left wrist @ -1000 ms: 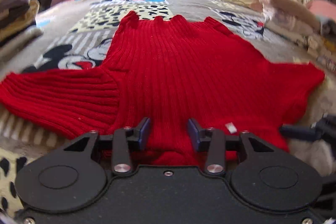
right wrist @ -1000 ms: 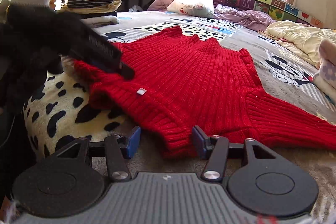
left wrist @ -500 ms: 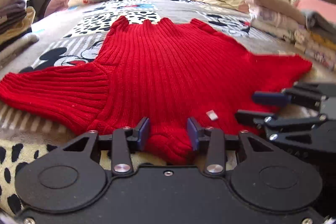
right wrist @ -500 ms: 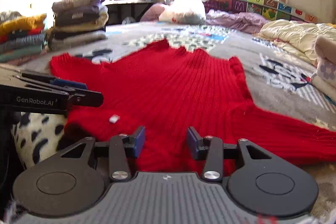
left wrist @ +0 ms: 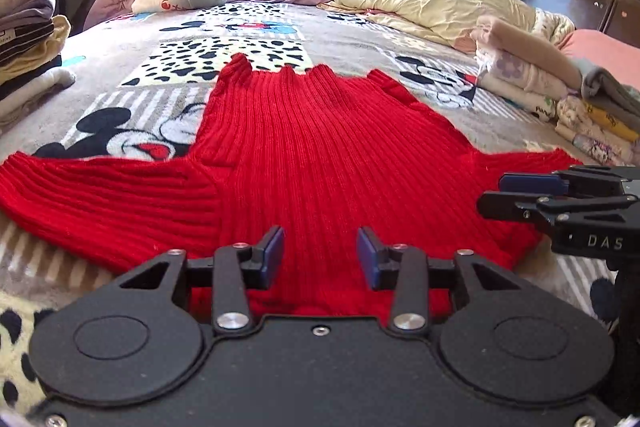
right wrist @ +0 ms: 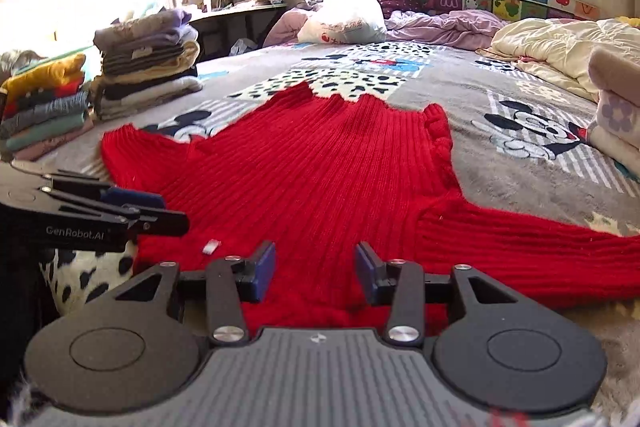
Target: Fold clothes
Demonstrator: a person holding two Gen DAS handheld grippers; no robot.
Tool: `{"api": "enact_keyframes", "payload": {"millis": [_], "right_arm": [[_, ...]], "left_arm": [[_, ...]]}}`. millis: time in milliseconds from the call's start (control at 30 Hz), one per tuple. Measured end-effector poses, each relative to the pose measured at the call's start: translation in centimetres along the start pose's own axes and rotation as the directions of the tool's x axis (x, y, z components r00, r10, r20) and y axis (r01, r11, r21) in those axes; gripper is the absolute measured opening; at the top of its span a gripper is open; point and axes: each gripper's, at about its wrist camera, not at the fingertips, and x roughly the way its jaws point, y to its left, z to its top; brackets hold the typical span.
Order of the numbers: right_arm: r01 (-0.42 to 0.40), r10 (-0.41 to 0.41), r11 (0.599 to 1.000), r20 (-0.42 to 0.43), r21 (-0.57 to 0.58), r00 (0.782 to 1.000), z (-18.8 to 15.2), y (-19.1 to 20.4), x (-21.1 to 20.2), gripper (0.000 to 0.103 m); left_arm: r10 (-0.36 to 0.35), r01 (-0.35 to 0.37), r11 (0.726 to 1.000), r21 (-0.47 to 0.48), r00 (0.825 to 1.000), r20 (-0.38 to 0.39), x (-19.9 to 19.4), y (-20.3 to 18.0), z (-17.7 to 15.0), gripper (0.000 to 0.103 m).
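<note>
We have the red sweater (left wrist: 320, 163) spread flat on the cartoon-print bedspread (left wrist: 248, 39), collar end near us, hem far, one sleeve out to the left and the other to the right. A second ago its near edge was bunched and lifted at the bed's corner, with the left gripper reaching across it; half a second ago the collar sat between the fingers of both tools. Now both tools sit a little back from that edge, and the knit lies smoother and flatter, the small white tag (right wrist: 211, 247) lying on the near left part.

Our left gripper (left wrist: 320, 253) has its fingers apart, holding nothing, low over the collar. Our right gripper (right wrist: 316, 269) is likewise spread and empty, just beside it to the right.

We judge that the straightening is done and the garment is laid out, unfolded, ready for a sleeve or side to be brought inward. Folded stacks (right wrist: 144, 63) wait at the far left, and another pile (left wrist: 560, 87) sits to the right.
</note>
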Motion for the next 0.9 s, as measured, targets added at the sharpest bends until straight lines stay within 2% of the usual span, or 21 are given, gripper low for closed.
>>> {"api": "enact_keyframes", "payload": {"millis": [133, 233, 400, 567, 600, 633, 667, 700, 733, 767, 833, 900], "right_arm": [[-0.023, 0.021, 0.998, 0.022, 0.056, 1.0, 4.6, -2.5, 2.8, 0.044], [-0.041, 0.039, 0.997, 0.023, 0.073, 0.999, 8.0, -4.1, 5.9, 0.045], [-0.069, 0.066, 0.987, 0.025, 0.146, 0.997, 11.5, -6.9, 11.2, 0.045], [-0.069, 0.067, 0.965, 0.016, 0.253, 0.998, 12.4, -10.2, 16.6, 0.045], [-0.059, 0.058, 0.961, 0.013, 0.271, 0.998, 12.2, -10.9, 17.4, 0.045], [-0.044, 0.044, 0.958, 0.005, 0.282, 0.999, 11.7, -11.6, 17.7, 0.045], [-0.029, 0.031, 0.955, -0.003, 0.294, 1.0, 11.2, -12.2, 18.0, 0.045], [-0.013, 0.017, 0.952, -0.011, 0.305, 1.0, 10.7, -12.9, 18.3, 0.044], [0.002, 0.004, 0.949, -0.019, 0.316, 1.0, 10.1, -13.6, 18.6, 0.041], [0.018, -0.009, 0.945, -0.028, 0.326, 1.0, 9.6, -14.2, 18.9, 0.037], [0.049, -0.036, 0.94, -0.045, 0.338, 0.998, 8.7, -15.3, 19.5, 0.037], [0.074, -0.06, 0.953, -0.055, 0.295, 0.997, 9.0, -14.6, 19.5, 0.037]], "left_arm": [[-0.003, 0.003, 0.999, -0.036, 1.0, 0.015, 2.4, 1.7, 4.5, 0.039], [0.031, -0.03, 0.998, -0.056, 0.999, 0.012, 5.0, 3.0, 7.7, 0.039], [0.058, -0.058, 0.998, -0.006, 0.998, -0.007, 10.2, 3.9, 12.1, 0.039], [0.024, -0.024, 1.0, -0.003, 0.998, -0.054, 16.3, 4.9, 14.2, 0.039], [0.052, -0.052, 0.999, -0.002, 0.995, -0.08, 17.6, 5.4, 14.3, 0.04], [0.128, -0.131, 0.991, -0.008, 0.982, -0.139, 19.3, 6.5, 14.1, 0.037], [0.139, -0.15, 0.987, -0.06, 0.978, -0.158, 20.0, 7.8, 14.0, 0.036], [0.108, -0.128, 0.983, -0.134, 0.983, -0.149, 20.0, 9.1, 14.0, 0.035], [0.094, -0.118, 0.979, -0.163, 0.984, -0.15, 19.8, 9.7, 14.0, 0.034], [0.087, -0.114, 0.979, -0.171, 0.984, -0.155, 19.5, 9.9, 14.1, 0.034], [0.077, -0.106, 0.977, -0.185, 0.985, -0.155, 18.9, 10.1, 14.5, 0.034], [0.078, -0.099, 0.979, -0.177, 0.99, -0.121, 17.9, 9.7, 15.2, 0.034]]}}
